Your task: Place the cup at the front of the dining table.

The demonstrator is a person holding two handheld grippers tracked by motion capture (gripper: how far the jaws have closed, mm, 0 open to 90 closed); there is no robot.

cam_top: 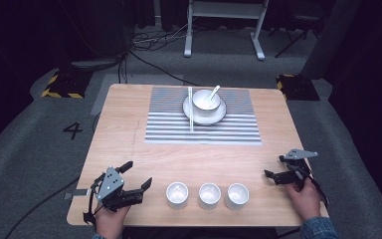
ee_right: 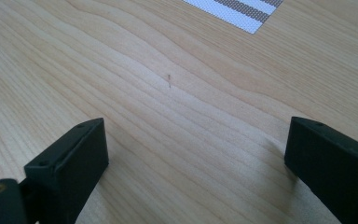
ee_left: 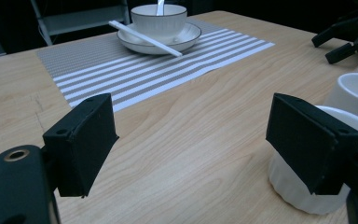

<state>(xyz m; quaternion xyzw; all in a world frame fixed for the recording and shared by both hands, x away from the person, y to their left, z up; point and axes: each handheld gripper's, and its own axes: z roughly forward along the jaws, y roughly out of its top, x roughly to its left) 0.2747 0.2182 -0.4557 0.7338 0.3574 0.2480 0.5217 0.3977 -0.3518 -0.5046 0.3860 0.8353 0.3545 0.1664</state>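
Three white cups stand in a row near the table's front edge: left [cam_top: 177, 194], middle [cam_top: 209, 195], right [cam_top: 237, 195]. My left gripper [cam_top: 139, 173] rests open just left of the left cup, nothing between its jaws. In the left gripper view that cup [ee_left: 289, 189] sits partly behind the right jaw, and the left gripper [ee_left: 191, 135] points at bare wood. My right gripper [cam_top: 274, 166] is open at the table's right side, apart from the right cup. Seen in its own view, the right gripper [ee_right: 196, 154] hangs low over bare wood.
A grey striped placemat [cam_top: 202, 128] lies at the far middle of the wooden table [cam_top: 129, 139]. On it a plate [cam_top: 220, 115] carries a bowl [cam_top: 206, 100] with a spoon [cam_top: 214, 90]. White chopsticks [cam_top: 190, 107] rest across the plate's left rim.
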